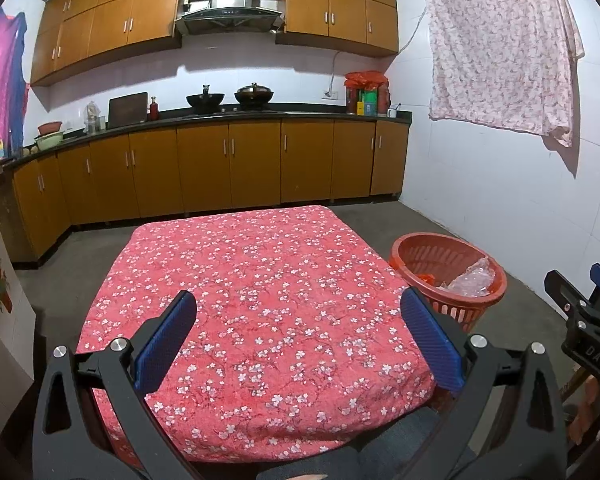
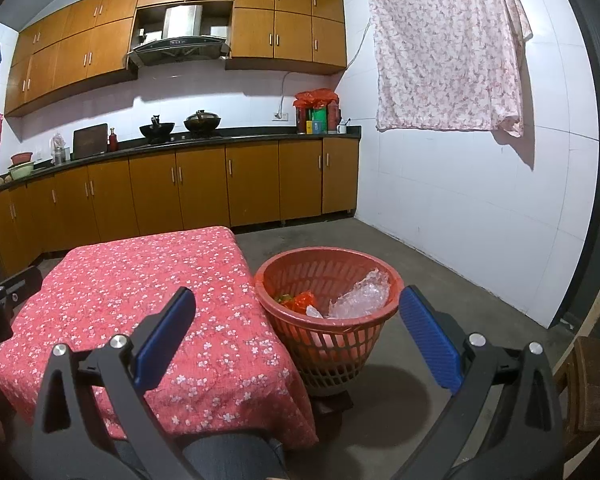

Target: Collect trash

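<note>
A red plastic basket (image 1: 404, 254) (image 2: 380, 270) stands on the floor by the table's right side. Inside lie crumpled clear plastic (image 1: 472, 280) (image 2: 360, 294) and a red-orange wrapper (image 2: 300, 300). My left gripper (image 1: 298, 314) is open above the near part of the red floral tablecloth (image 1: 260, 280), nothing between its blue pads. My right gripper (image 2: 296, 314) is open too, held over the table's right edge and the near side of the basket, empty. In the left wrist view, the right gripper's body (image 1: 588, 320) shows at the right edge.
The table (image 2: 140, 280) bears only its cloth. Kitchen cabinets (image 1: 220, 168) and a counter with pots run along the far wall. A floral sheet (image 1: 500, 48) hangs on the white right wall. A wooden chair (image 2: 592, 392) is at the near right. Concrete floor surrounds the table.
</note>
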Motion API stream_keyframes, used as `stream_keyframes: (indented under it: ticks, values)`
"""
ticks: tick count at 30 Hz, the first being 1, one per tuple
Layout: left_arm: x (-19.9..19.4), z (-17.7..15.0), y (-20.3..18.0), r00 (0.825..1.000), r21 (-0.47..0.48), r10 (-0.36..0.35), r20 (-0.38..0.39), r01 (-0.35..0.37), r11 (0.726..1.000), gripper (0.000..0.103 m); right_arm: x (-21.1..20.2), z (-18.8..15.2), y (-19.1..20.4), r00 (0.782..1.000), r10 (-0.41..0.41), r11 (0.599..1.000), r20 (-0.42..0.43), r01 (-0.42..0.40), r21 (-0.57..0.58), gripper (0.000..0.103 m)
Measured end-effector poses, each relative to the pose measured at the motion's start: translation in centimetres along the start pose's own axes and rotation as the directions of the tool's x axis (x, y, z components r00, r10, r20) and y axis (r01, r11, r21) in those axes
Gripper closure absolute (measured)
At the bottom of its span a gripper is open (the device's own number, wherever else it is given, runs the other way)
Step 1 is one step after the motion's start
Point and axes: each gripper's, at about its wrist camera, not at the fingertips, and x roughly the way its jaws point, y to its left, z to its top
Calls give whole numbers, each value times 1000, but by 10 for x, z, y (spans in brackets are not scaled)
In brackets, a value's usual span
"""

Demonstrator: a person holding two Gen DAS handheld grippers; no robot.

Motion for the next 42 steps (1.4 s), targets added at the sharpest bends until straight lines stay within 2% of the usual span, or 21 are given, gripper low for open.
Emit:
stream_keyframes:
  ticks: [42]
  values:
    - [3,1,-3,1000,-24,-5,-31,4,1000,2,7,-1,1,1000,-4,1000,-31,5,9,4]
